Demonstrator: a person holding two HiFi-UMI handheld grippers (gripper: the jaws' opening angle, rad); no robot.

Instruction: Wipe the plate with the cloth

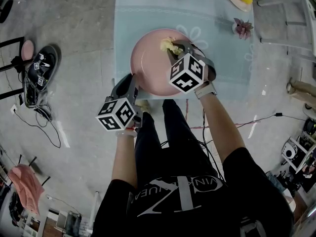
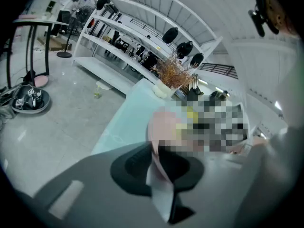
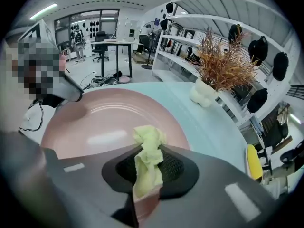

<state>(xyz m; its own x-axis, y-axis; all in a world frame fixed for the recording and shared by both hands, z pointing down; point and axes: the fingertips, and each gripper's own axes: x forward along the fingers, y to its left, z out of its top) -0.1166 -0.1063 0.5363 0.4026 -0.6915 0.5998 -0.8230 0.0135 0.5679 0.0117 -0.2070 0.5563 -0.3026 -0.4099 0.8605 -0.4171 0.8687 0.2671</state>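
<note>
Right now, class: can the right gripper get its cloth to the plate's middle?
Probably yes: the right gripper holds the cloth over the plate, whose bare middle lies unobstructed; the left gripper grips only its rim.

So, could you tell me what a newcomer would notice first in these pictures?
Probably the big pink plate on the pale blue table, its near rim clamped by the left tool. Next, the yellow cloth pinched in the right tool, bunched over the plate's far side.
</note>
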